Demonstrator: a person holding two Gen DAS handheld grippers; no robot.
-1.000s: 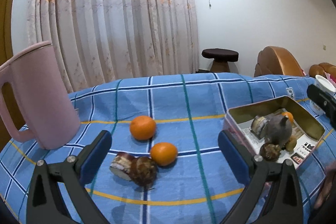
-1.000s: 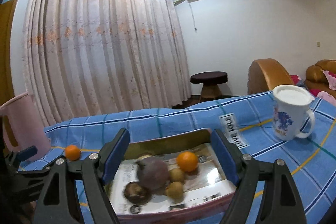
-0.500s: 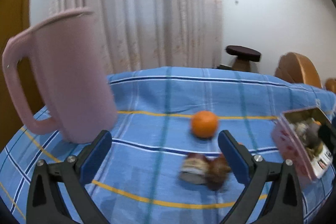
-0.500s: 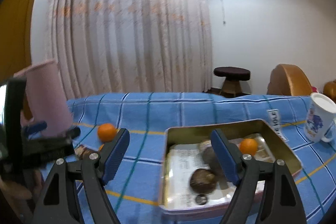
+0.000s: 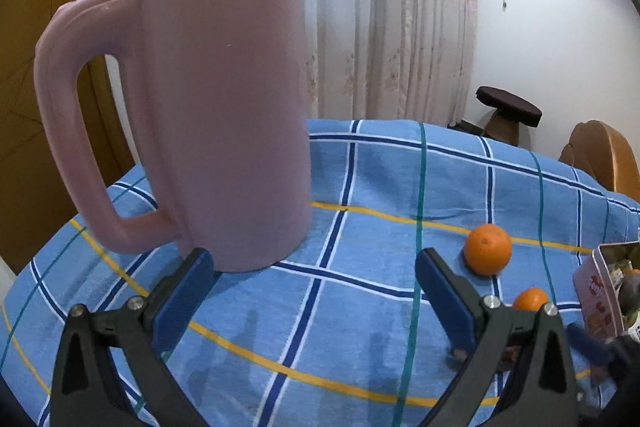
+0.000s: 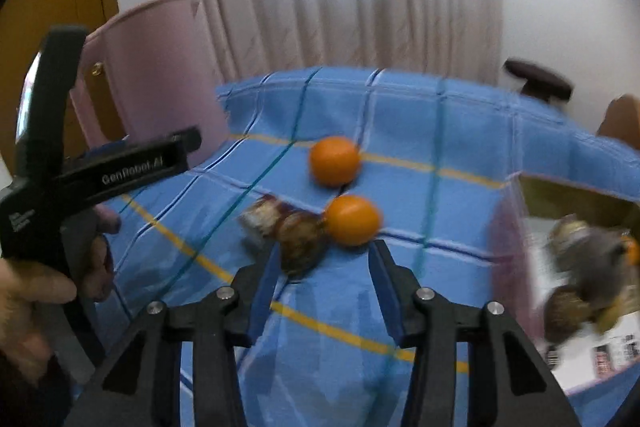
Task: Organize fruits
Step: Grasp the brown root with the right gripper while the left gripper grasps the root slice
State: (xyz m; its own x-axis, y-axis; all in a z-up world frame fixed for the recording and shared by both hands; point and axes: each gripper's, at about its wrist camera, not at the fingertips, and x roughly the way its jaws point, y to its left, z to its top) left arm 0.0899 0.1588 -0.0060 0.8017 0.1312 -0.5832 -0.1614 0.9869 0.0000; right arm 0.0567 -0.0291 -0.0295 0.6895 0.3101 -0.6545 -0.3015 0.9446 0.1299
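Your right gripper (image 6: 324, 263) has just been narrowing its fingers, yet nothing sits between them and the pads touch nothing; it is released. It hangs just short of the near orange (image 6: 352, 220) on the blue checked tabletop (image 6: 400, 115). That orange touches a brown, rough-skinned fruit (image 6: 298, 239) on its left; the far orange (image 6: 335, 161) lies just behind, apart. The oranges look firm, light and smooth, so they may roll: take the near one across its widest part, one pad on each side. Being round, it has no long axis to line up with. The brown fruit looks elongated, lying roughly left to right, though blur hides detail. Your left gripper (image 5: 312, 291) is spread wide and empty, near the pink jug (image 5: 200, 107). The tin (image 6: 580, 267) with sorted fruit stands to the right.
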